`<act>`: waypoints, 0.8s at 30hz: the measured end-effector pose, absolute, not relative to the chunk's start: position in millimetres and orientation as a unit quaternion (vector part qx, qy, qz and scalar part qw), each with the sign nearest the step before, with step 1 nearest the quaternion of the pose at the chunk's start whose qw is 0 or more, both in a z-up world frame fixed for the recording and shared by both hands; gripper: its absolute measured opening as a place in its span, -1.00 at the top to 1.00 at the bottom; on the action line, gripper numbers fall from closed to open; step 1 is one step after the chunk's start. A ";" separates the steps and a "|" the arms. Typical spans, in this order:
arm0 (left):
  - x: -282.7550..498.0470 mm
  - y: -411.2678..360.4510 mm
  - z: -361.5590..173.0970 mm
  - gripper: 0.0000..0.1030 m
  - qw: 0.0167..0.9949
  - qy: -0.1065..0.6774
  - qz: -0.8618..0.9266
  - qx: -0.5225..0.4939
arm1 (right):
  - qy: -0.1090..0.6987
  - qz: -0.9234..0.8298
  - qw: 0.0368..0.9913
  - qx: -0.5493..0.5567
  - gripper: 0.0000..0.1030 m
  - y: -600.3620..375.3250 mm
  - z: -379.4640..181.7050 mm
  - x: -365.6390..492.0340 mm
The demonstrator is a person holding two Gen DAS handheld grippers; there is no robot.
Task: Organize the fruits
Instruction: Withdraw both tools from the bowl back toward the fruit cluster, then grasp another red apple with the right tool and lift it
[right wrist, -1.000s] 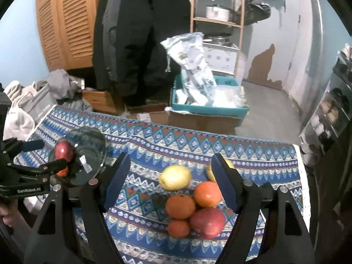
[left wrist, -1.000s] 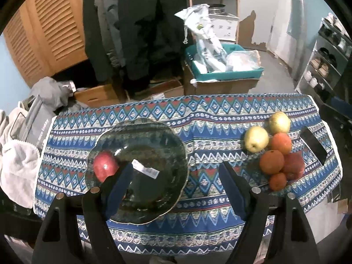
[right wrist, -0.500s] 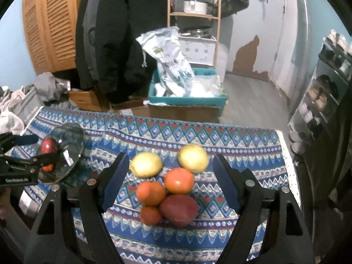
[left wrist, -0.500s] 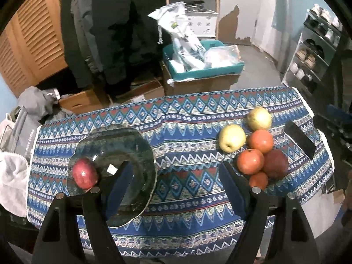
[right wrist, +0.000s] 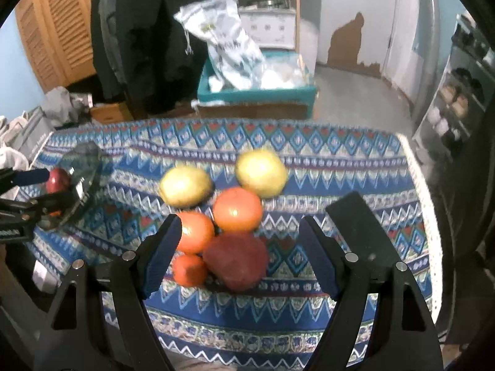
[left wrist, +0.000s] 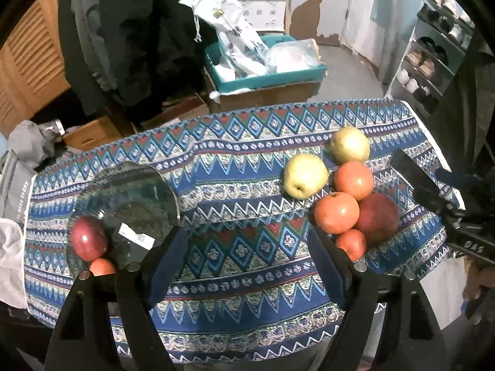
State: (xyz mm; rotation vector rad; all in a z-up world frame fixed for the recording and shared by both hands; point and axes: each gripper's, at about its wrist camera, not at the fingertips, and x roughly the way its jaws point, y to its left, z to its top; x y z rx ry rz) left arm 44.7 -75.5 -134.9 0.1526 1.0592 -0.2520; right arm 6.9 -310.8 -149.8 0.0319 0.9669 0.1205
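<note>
A dark glass plate [left wrist: 139, 191] lies on the table's left and holds a red apple [left wrist: 89, 237] and a small orange [left wrist: 102, 267]. On the right lies a cluster: two yellow apples [left wrist: 305, 175], two oranges [left wrist: 336, 212], a dark red fruit [left wrist: 379, 219] and a small orange [left wrist: 352, 243]. My left gripper [left wrist: 247, 259] is open and empty above the table's front middle. My right gripper [right wrist: 238, 256] is open and empty, with the dark red fruit [right wrist: 236, 259] and small orange [right wrist: 189, 270] between its fingers.
A patterned blue cloth [left wrist: 241, 160] covers the table. A dark phone [left wrist: 413, 179] lies at the right edge. Behind the table stand a teal bin of bags [left wrist: 266, 71], cardboard boxes and hanging coats. A shoe rack [left wrist: 433, 55] is at the right.
My left gripper has swung right from over the plate toward the table's middle. My right gripper has moved in and down over the fruit cluster. Both stay open.
</note>
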 end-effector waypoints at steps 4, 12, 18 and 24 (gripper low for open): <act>45.2 -80.8 -147.7 -0.58 0.848 0.511 -0.123 0.074 | 0.491 0.065 0.868 0.025 -0.53 -313.7 -173.4 10.3; 49.0 -90.8 -173.5 -0.58 0.841 0.519 -0.107 0.107 | 0.527 0.068 0.847 0.018 -0.53 -309.3 -206.8 17.8; 51.9 -96.1 -187.6 -0.58 0.832 0.531 -0.108 0.115 | 0.544 0.075 0.836 0.009 -0.53 -305.3 -223.9 22.8; 54.8 -100.8 -195.8 -0.58 0.830 0.532 -0.112 0.122 | 0.552 0.093 0.828 0.016 -0.54 -303.4 -235.7 29.5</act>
